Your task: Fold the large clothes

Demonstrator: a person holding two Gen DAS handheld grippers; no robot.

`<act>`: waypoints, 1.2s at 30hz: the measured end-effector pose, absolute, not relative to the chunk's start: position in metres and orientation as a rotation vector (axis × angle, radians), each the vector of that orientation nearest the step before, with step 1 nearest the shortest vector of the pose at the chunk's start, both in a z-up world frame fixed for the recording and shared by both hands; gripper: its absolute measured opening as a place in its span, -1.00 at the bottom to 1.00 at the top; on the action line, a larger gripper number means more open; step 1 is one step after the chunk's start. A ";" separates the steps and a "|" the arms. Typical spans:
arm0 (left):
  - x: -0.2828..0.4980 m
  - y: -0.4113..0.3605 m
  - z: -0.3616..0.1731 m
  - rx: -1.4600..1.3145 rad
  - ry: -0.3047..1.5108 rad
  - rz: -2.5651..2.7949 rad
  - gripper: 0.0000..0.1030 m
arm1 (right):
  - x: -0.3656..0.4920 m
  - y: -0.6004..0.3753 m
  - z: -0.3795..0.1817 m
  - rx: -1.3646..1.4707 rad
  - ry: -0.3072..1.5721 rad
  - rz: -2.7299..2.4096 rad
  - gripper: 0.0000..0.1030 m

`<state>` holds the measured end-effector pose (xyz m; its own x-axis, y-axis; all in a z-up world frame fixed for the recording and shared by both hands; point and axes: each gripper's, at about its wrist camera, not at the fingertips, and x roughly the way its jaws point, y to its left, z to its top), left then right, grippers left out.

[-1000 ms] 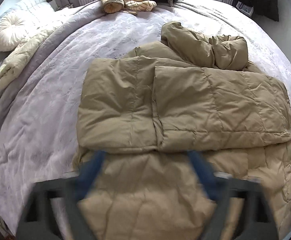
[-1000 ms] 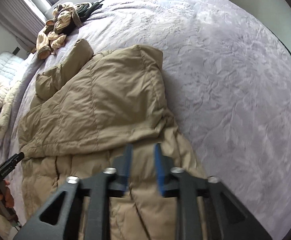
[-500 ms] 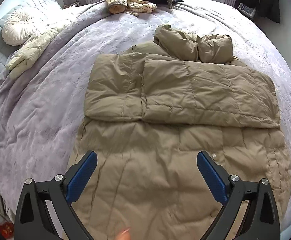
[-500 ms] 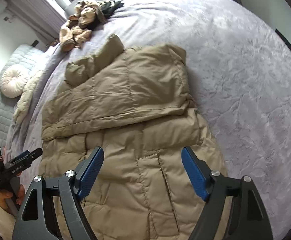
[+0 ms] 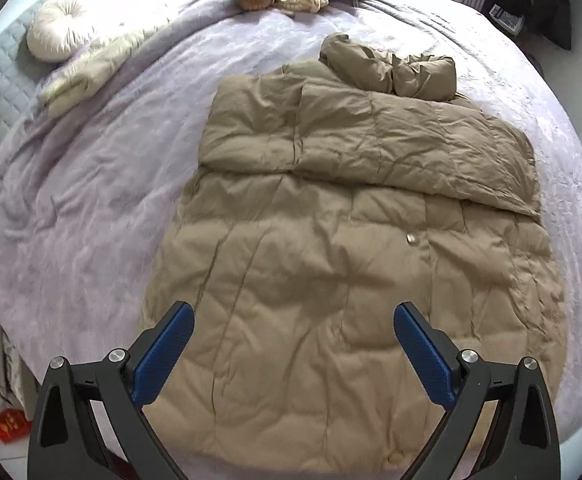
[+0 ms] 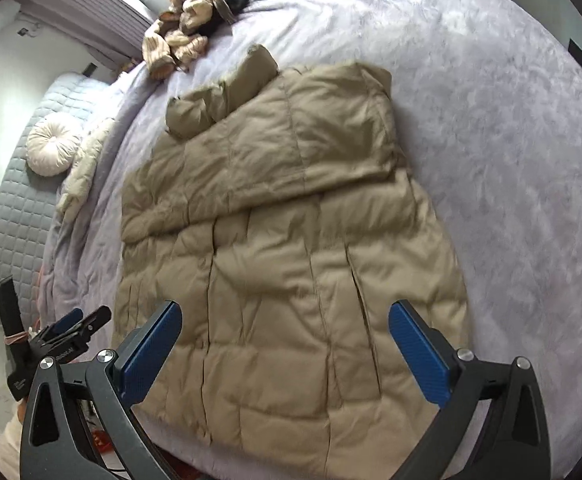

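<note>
Tan puffer coat (image 5: pixel 331 280) lies flat on the lavender bed (image 5: pixel 91 208). Sleeves already crossed over the chest, hood bunched at the far end; lengthwise folds of the body not yet made. Left gripper (image 5: pixel 291 344) wide open, empty, above the hem. Right gripper (image 6: pixel 287 344) jaws opening, nothing between, coat below.

Tan quilted puffer coat (image 5: pixel 331 280) lies flat on the bed w/ its hem nearest the cameras. Its upper part is covered by both sleeves, folded across the chest and overlapping. The hood (image 5: pixel 391 68) is bunched at the far end. Lower body is spread out, unfolded.
</note>
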<state>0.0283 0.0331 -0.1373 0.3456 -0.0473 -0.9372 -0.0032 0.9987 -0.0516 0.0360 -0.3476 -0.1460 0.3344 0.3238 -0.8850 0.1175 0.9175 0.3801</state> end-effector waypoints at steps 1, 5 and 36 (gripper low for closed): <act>0.024 0.036 -0.137 -0.053 1.218 -0.028 0.95 | 0.032 -0.347 -0.146 0.429 1.246 0.137 1.00; 0.007 0.054 -0.136 -0.065 1.215 -0.040 0.95 | 0.013 -0.345 -0.149 0.504 1.269 0.113 1.00; -0.090 0.177 -0.276 -0.536 1.458 -0.216 0.95 | -0.153 -0.314 -0.248 1.158 1.308 -0.064 1.00</act>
